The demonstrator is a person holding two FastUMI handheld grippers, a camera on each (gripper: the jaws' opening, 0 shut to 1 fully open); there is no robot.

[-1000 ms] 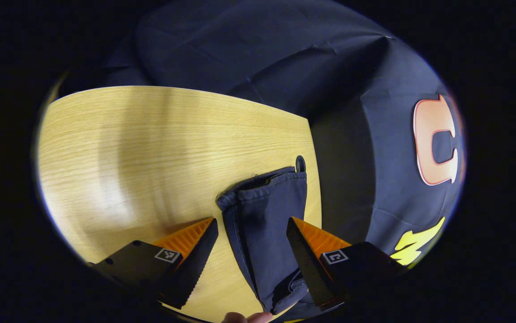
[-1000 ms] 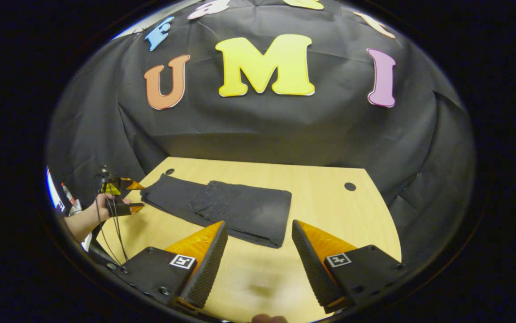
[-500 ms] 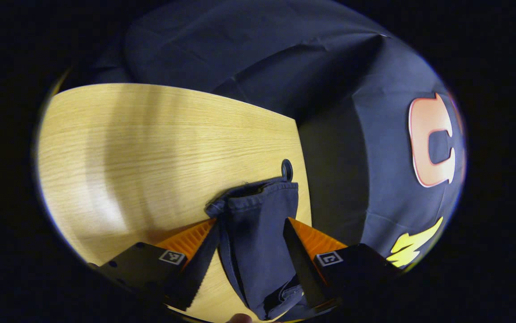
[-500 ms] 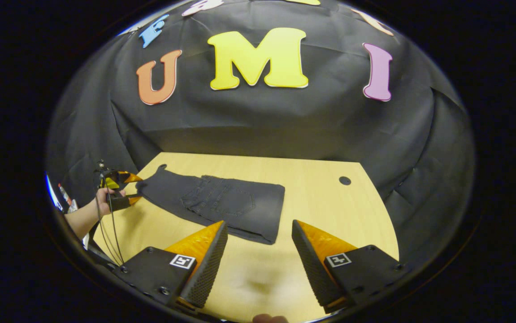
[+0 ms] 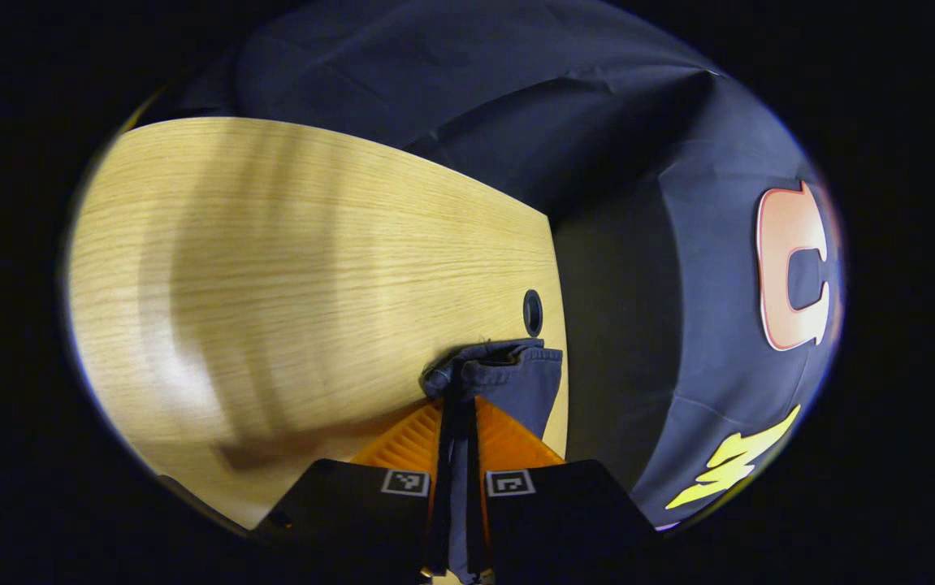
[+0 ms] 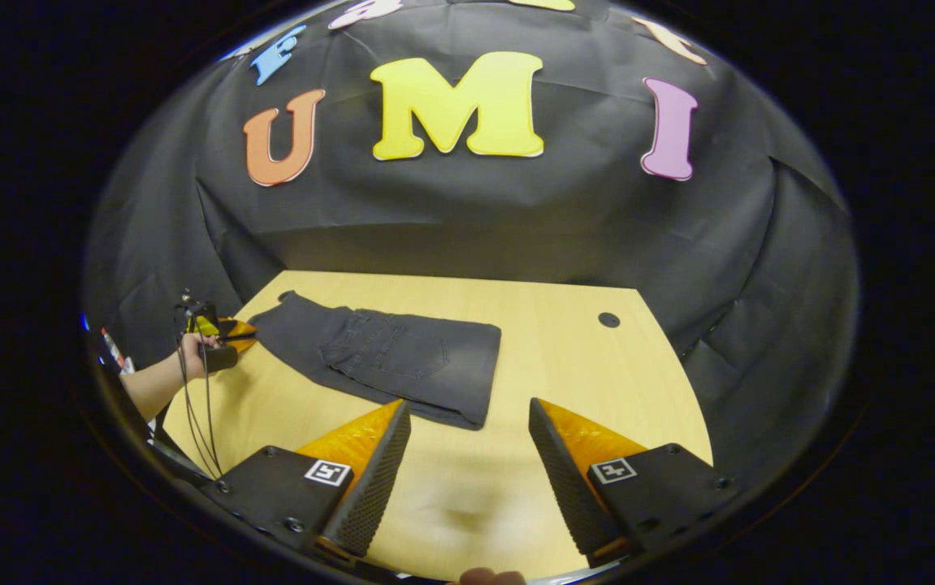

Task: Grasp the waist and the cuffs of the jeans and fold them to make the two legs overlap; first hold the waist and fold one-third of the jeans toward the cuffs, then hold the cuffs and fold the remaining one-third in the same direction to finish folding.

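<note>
The dark jeans (image 6: 390, 361) lie partly folded on the wooden table (image 6: 564, 382), the waist part doubled over the legs, with the cuffs at the far left. In the left gripper view my left gripper (image 5: 459, 410) is shut on the cuffs (image 5: 508, 374), the fabric pinched between both fingers near the table's edge. The same gripper (image 6: 227, 333) appears far left in the right gripper view, held by a hand (image 6: 191, 353). My right gripper (image 6: 467, 414) hangs open above the table, just in front of the folded edge of the jeans, with nothing between its fingers.
Two round cable holes (image 6: 608, 319) (image 5: 532, 312) sit near the table's far corners. Black cloth walls close in the table at the back and sides. Bare wood stretches to the right of the jeans (image 6: 597, 366). Cables (image 6: 207, 406) hang from the left gripper.
My left gripper has moved onto the cuffs and shut on them; it stood open around them before. The right gripper has drifted slightly, staying open.
</note>
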